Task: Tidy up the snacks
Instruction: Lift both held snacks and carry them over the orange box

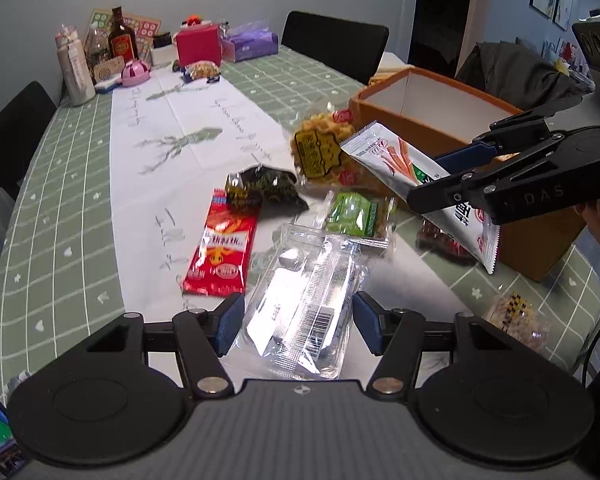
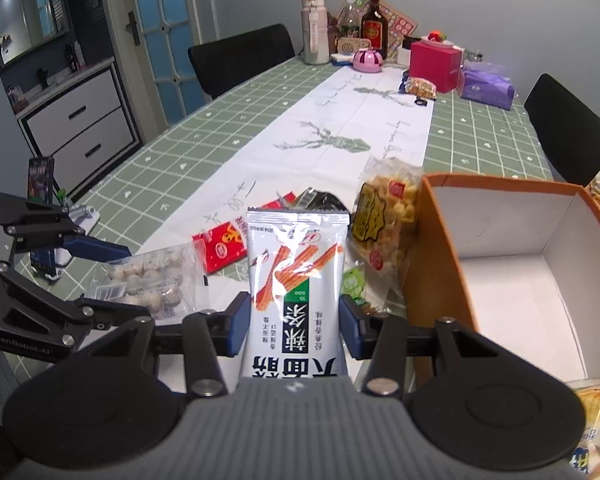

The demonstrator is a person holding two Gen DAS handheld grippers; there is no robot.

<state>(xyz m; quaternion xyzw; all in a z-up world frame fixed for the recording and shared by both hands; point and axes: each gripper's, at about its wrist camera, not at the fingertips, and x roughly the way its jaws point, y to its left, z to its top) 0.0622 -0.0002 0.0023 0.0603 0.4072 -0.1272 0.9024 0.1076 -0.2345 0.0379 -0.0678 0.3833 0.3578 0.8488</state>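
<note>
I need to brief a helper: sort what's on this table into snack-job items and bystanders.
Job:
- white spicy-stick packet in right gripper
- clear packet in left gripper
- red packet
- yellow crisps bag
- orange box

Bystanders:
- brown bottle
- purple tissue pack
- pink box

the orange box (image 2: 512,280) stood open and bare inside; a yellow snack bag (image 2: 384,220) leaned against its left wall, crowding that side.

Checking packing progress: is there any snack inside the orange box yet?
No. In the right wrist view the orange box shows only its bare white floor, and the white packet sits in the right claw.
</note>
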